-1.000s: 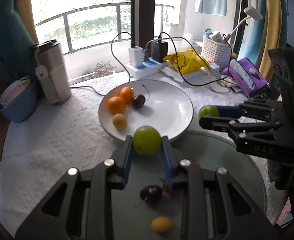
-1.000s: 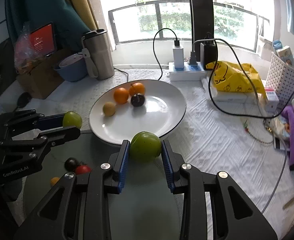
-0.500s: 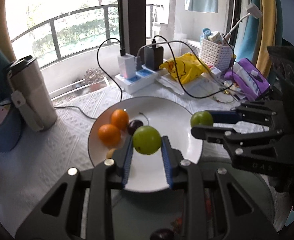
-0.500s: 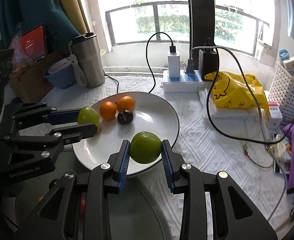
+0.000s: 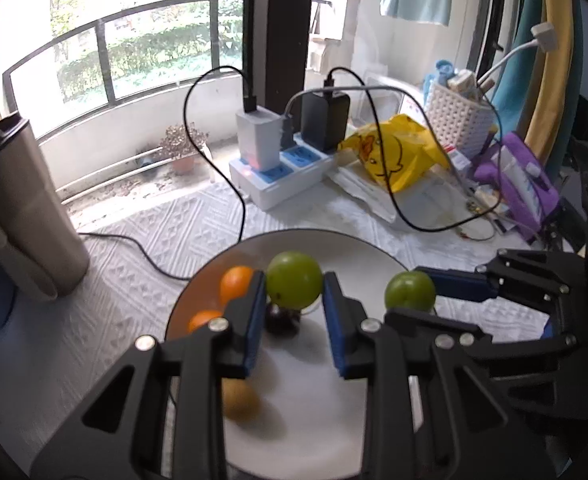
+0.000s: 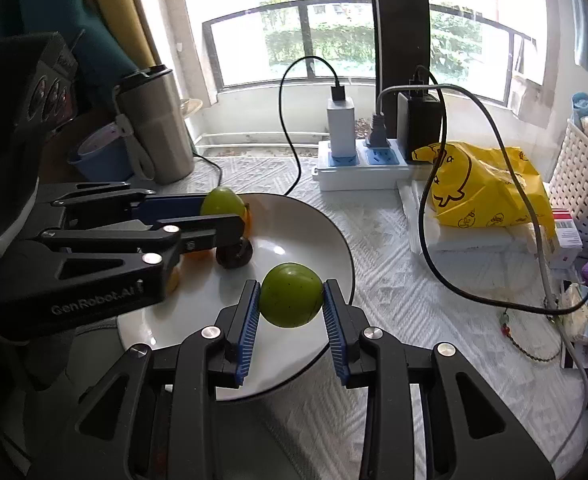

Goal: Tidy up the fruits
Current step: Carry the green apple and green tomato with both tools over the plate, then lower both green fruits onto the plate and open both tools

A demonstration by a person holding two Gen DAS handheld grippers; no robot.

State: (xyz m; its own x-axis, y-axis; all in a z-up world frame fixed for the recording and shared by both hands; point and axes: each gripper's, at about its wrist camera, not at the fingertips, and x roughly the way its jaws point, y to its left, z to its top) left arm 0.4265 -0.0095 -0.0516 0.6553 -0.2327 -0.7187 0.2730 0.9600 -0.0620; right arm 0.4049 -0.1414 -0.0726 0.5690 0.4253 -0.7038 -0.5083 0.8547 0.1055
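My left gripper [image 5: 294, 292] is shut on a green fruit [image 5: 294, 285] and holds it above the white plate [image 5: 334, 400]. My right gripper [image 6: 291, 294] is shut on another green fruit [image 6: 291, 295] above the plate's near right part [image 6: 326, 240]. On the plate lie two oranges [image 5: 235, 282], a dark cherry [image 5: 281, 320] and a small yellow fruit [image 5: 239, 398]. Each gripper shows in the other's view: the right one [image 5: 410, 294] and the left one [image 6: 223, 208].
A steel tumbler [image 6: 155, 122] and a blue bowl [image 6: 101, 156] stand at the left. A power strip with chargers and cables [image 6: 360, 164], a yellow bag [image 6: 482, 184], a white basket [image 6: 582, 192] and purple packs [image 5: 522, 188] crowd the back and right.
Both grippers have carried their green fruits forward from over the dark glass surface to above the plate. The loose fruits near the front have dropped out of view.
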